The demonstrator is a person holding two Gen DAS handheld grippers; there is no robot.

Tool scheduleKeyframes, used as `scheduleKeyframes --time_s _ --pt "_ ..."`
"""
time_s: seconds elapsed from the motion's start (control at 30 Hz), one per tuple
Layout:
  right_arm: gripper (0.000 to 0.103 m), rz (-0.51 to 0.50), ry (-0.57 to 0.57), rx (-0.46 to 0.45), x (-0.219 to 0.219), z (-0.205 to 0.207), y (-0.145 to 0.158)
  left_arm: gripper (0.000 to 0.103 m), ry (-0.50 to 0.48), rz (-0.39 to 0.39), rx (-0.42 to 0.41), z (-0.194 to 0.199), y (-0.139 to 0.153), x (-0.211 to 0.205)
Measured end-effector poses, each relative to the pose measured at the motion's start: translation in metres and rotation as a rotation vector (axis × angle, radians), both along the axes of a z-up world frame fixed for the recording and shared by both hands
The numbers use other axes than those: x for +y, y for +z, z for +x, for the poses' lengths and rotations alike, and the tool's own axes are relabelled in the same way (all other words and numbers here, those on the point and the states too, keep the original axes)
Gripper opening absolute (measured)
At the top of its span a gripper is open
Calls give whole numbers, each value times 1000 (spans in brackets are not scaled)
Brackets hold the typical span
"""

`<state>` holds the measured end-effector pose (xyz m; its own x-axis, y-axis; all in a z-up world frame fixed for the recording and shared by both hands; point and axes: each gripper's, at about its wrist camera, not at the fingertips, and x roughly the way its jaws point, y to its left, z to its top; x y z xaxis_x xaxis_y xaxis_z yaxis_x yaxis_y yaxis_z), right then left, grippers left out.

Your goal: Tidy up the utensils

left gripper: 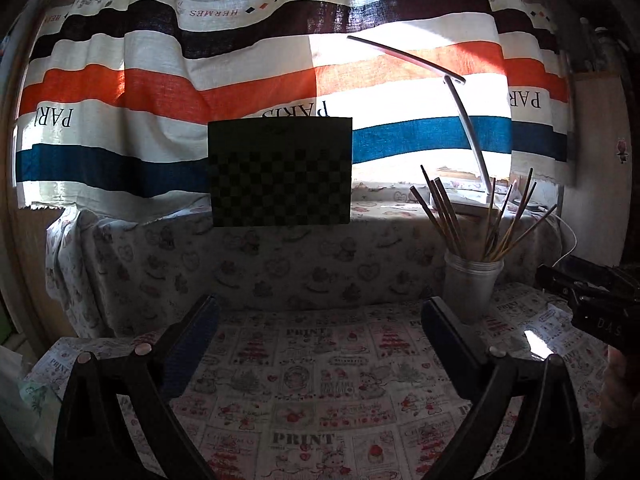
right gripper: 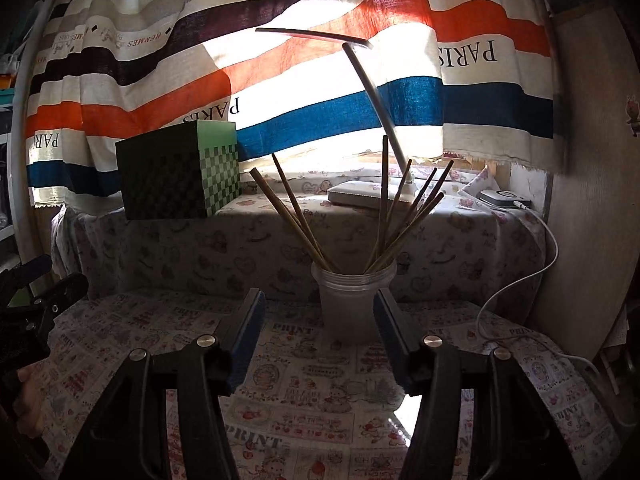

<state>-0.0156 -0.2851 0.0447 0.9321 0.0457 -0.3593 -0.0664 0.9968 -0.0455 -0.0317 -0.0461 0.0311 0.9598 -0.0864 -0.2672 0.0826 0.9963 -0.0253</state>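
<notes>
A translucent plastic cup (right gripper: 352, 304) stands upright on the printed tablecloth and holds several wooden chopsticks (right gripper: 384, 216) fanned outward. It also shows in the left wrist view (left gripper: 472, 284), with its chopsticks (left gripper: 444, 212), to the right. My right gripper (right gripper: 320, 312) is open and empty, its jaws just in front of the cup, one on each side of its base. My left gripper (left gripper: 320, 316) is open wide and empty above bare tablecloth, left of the cup. The right gripper's body (left gripper: 592, 296) shows at the left view's right edge.
A green checkered box (right gripper: 180, 172) sits on the raised cloth-covered ledge (right gripper: 280, 240) behind the table. A white desk lamp (right gripper: 372, 120) stands on the ledge behind the cup. A white cable (right gripper: 536, 272) runs down at the right. A striped curtain hangs behind.
</notes>
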Motion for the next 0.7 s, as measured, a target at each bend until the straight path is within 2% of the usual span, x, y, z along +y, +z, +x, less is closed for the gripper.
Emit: scheduleKeyframes --time_s 0.13,0.3,0.47,0.63,0.7 --pt "88 28 1 -16 -1 -7 -8 102 2 -41 18 1 -10 2" --pt "88 -1 -27 -11 0 -5 -18 102 -6 -46 -8 -4 -13 1" --pt "89 -10 -28 -31 2 -7 -24 102 6 -11 -2 -5 -21 -3" --pt "102 -14 -11 -50 5 -12 -27 102 36 -35 20 -2 -22 4" --pt "103 -15 -3 -53 6 -13 -27 102 57 -31 34 0 -24 5"
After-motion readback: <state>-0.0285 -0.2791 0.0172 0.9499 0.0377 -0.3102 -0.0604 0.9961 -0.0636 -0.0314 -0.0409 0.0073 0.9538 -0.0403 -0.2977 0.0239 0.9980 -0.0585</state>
